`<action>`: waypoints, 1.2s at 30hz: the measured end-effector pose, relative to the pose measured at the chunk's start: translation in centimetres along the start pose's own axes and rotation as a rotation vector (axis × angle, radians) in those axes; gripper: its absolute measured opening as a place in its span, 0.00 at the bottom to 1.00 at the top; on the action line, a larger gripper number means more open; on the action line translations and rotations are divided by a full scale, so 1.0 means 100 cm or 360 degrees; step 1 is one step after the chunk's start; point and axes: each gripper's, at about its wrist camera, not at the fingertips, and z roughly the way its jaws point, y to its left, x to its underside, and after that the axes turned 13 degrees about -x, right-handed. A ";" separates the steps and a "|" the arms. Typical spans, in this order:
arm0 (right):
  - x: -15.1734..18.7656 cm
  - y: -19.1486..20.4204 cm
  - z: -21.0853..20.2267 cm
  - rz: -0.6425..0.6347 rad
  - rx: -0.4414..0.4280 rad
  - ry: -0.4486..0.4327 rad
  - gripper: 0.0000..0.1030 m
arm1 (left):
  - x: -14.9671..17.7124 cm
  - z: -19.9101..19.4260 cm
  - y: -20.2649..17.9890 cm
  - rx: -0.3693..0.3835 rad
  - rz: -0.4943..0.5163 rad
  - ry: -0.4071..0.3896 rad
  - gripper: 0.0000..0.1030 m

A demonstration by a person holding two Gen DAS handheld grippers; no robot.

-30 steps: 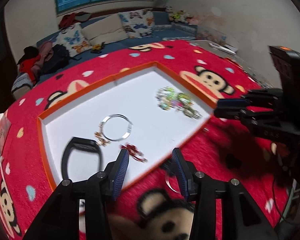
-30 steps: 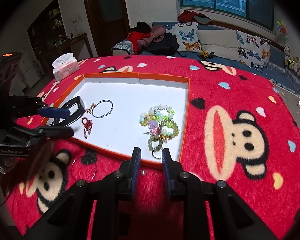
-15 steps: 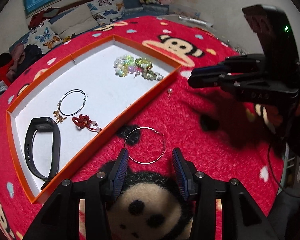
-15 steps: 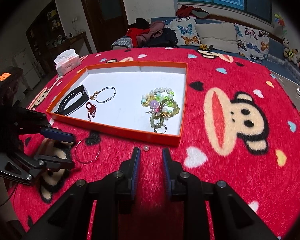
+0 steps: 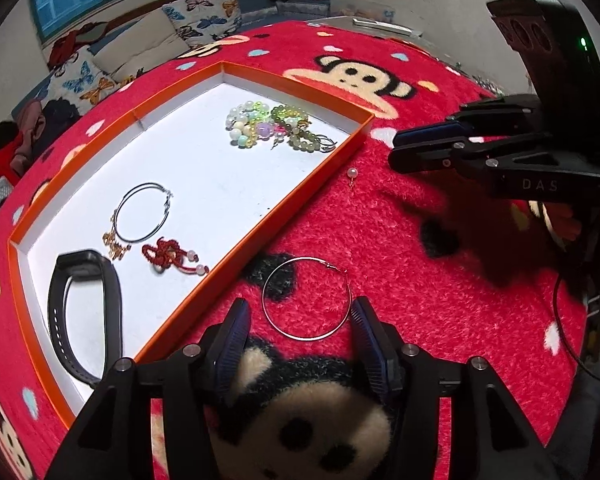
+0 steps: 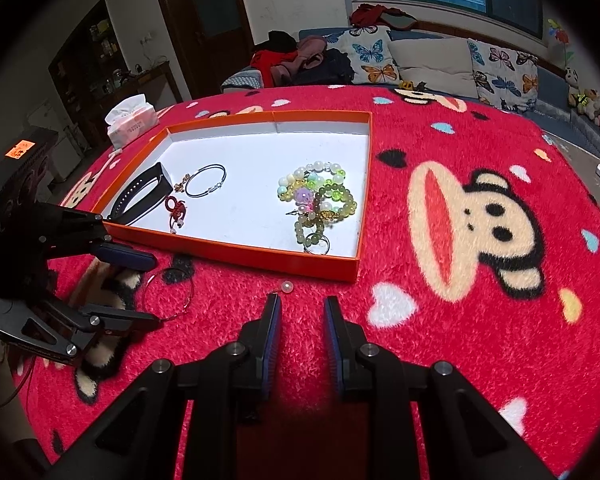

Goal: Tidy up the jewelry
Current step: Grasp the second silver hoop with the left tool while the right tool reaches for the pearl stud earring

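I had the left gripper (image 5: 300,322) spread wide and low over the red blanket (image 5: 400,280), with nothing in its grasp. The large hoop earring (image 5: 305,298) lay flat on the pile between its two blue pads (image 5: 236,332), outside the orange tray (image 5: 256,236) and just beside its near wall. As far as I could judge, the pads were close to the wire on either side but had not closed on it.

My right gripper (image 6: 300,320) was partly open and empty too, hovering above the blanket. The small pearl earring (image 6: 286,287) sat just ahead of its left finger, near the tray's front wall (image 6: 260,260), not between the fingers.

Inside the tray I could see a black wristband (image 5: 82,308), a second hoop (image 5: 142,212) with a gold charm beside it, a red knotted piece (image 5: 168,254), and a heap of bead bracelets (image 5: 276,126) at the far end.

So I took the step in hand to be picking up the two loose earrings, the hoop first. The next move, I reckoned, called for closing the left pads gently across the hoop, since thin wire could sink into the pile or spring out sideways. After that it would need lifting over the wall and setting down by its twin. The right would have had to shift a little left to straddle the pearl.
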 end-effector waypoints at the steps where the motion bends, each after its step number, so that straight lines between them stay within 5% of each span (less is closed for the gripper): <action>1: 0.000 0.000 0.000 0.0001 -0.0002 0.0000 0.23 | -0.001 0.001 -0.001 -0.0002 0.0013 -0.0001 0.55; 18: 0.004 -0.002 0.003 -0.0002 -0.0017 0.0011 0.23 | -0.005 0.005 -0.012 -0.0001 0.0192 -0.0067 0.50; 36: -0.002 0.003 0.019 -0.0019 -0.0082 0.0063 0.23 | 0.007 -0.008 -0.015 -0.0008 0.0127 -0.0101 0.50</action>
